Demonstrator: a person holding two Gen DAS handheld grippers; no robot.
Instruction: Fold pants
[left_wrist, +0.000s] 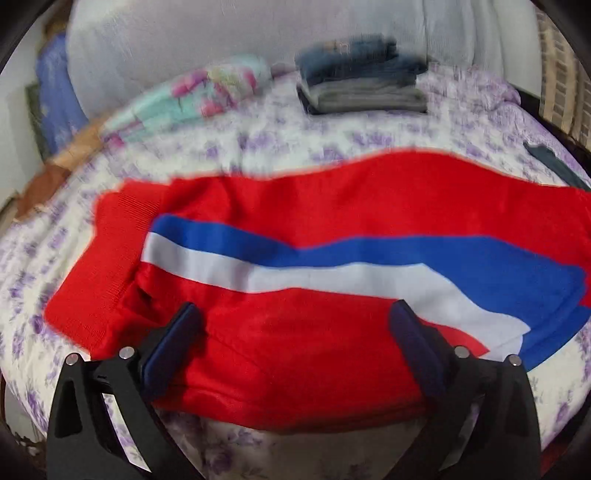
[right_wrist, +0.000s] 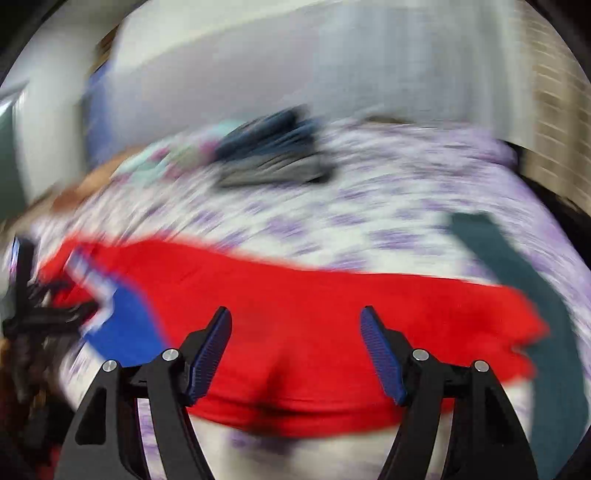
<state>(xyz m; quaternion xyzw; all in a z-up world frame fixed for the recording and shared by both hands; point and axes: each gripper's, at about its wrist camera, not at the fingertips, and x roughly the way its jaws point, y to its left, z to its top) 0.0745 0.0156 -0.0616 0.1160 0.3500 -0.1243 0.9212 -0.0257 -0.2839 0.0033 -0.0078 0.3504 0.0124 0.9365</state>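
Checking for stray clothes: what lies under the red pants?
Under the red pants with blue and white stripes, the purple-flowered bedsheet shows all around. Whatever lies beneath their middle is covered.

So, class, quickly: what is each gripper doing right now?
Left gripper: open, holding nothing, over the red pants.
Right gripper: open, holding nothing, over the pants.

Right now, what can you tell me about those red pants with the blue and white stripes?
The red pants with blue and white side stripes look like smooth sportswear with a ribbed red band at one end. They lie spread lengthwise across the purple-flowered bedspread, slightly rumpled. Both open grippers, left and right, hover at their near edge; contact is unclear.
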